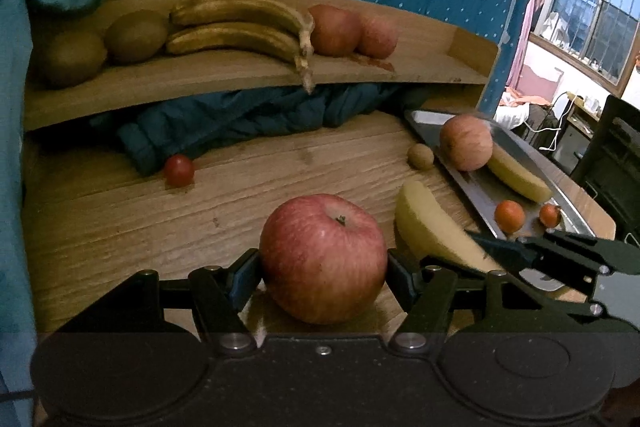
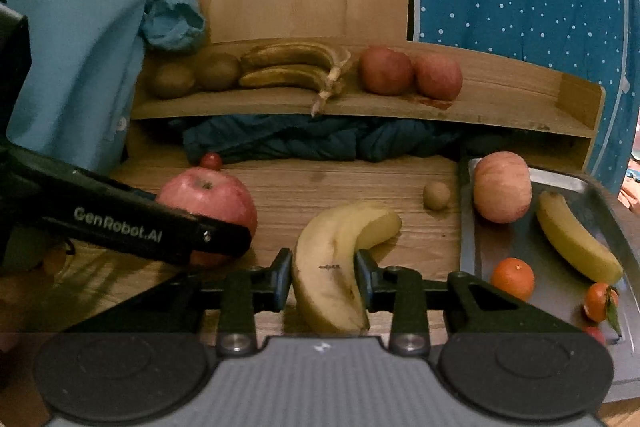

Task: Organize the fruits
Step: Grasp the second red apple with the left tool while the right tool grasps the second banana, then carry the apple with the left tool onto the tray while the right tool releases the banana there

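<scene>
Left gripper (image 1: 323, 269): jaws set about half wide, one pad on each flank of a red apple (image 1: 323, 259) that rests on the table (image 1: 120, 227); the pads touch the skin, so the apple reads as gripped. Right gripper (image 2: 323, 281): jaws narrow, closed on the lower body of a yellow banana (image 2: 336, 267) that lies on the table, its curved tip pointing away toward the shelf.

Just beyond the tools: a small red fruit (image 1: 179, 169) and a small brown fruit (image 1: 420, 156) lie loose on the table. To the right stands a metal tray (image 2: 476, 243) holding a second apple (image 2: 502, 187), a second banana (image 2: 576, 237) and two tangerines (image 2: 513, 278).

Behind: a low wooden shelf (image 2: 520, 107) carries fruit sorted by kind, from left to right two kiwis (image 2: 192, 75), a pair of bananas (image 2: 292, 69) and two apples (image 2: 408, 73). Dark blue cloth (image 2: 320, 139) is bunched beneath it.

Step in hand, as judged: both tools have taken hold of fruit for transfer to the shelf. The next move calls for lifting each fruit clear of the shelf's front edge, the apple to the group at right, the banana onto the pair at centre. The two paths may cross, so one hand should probably go first.
</scene>
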A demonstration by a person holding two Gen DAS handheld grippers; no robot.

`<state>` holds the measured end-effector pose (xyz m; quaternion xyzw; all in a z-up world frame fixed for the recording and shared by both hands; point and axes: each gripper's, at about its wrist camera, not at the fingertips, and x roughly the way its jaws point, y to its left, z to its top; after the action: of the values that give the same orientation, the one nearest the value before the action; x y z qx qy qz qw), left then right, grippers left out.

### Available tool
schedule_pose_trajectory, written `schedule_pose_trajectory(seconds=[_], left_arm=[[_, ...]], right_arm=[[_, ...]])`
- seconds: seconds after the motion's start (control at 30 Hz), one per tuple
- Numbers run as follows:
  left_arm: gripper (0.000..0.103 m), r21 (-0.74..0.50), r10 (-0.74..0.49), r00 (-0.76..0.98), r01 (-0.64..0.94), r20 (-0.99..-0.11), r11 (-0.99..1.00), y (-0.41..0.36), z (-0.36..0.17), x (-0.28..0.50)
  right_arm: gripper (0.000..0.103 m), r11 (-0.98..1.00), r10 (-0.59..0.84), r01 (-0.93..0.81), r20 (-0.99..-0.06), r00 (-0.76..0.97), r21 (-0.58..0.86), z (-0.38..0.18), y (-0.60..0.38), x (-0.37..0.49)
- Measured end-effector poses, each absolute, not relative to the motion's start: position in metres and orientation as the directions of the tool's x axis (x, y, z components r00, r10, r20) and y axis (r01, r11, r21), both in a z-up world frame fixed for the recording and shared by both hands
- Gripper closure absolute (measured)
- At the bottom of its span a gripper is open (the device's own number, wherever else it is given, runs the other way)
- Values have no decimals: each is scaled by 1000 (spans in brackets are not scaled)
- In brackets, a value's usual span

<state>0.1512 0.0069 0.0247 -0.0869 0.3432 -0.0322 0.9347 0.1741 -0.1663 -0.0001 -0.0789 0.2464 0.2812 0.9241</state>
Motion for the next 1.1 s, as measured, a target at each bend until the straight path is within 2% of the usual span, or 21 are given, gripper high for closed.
schedule_pose_trajectory(seconds=[0.2, 0.5, 0.8, 1.1], left_arm=[[35, -186, -122, 767, 4, -630, 983, 4, 27, 144], [35, -171, -115, 786, 13, -607, 985, -3, 38, 144], [35, -166, -136, 816, 50, -562, 985, -27, 55, 161], [35, -171, -214, 818, 144, -534, 975, -76, 63, 200]], right_arm=[[66, 833, 476, -553, -497, 725, -9, 0, -169, 165], [66, 840, 451, -536, -440, 777, -87, 10, -175, 149], [66, 860, 430, -501, -390, 814, -97, 23, -199, 148], [66, 920, 317, -376, -346, 883, -115, 30, -247, 165]])
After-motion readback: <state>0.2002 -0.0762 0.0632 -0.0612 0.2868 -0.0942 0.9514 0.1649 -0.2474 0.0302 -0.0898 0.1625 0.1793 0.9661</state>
